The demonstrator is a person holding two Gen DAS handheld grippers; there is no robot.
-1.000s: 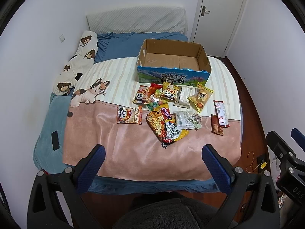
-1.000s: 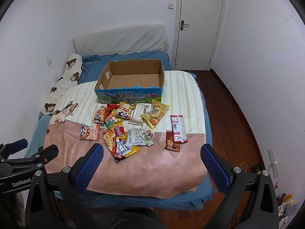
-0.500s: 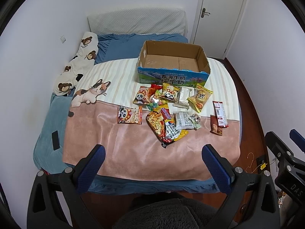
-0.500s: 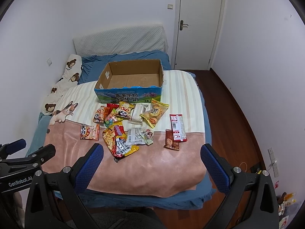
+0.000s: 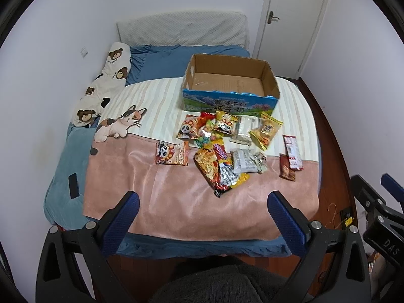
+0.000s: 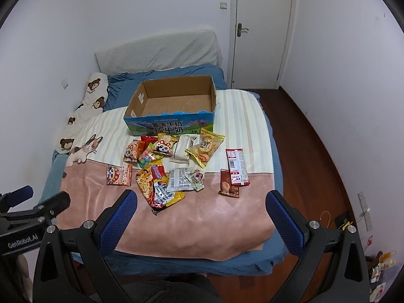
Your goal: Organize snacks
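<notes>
Several snack packets lie scattered on the bed: a large noodle packet, a panda packet set apart on the left, a yellow biscuit bag, and red and brown bars on the right. Behind them stands an empty cardboard box with a blue printed front. My left gripper is open and holds nothing, hovering before the foot of the bed. My right gripper hangs beside it, likewise open and holding nothing.
A pink and striped blanket covers the bed. A bear-print pillow lies along the left wall, and a black phone rests on the blue sheet. A shut door and wooden floor are to the right.
Both grippers have drifted slightly; the bed and snacks sit a little lower and nearer in the views. Nothing on the bed has moved.
</notes>
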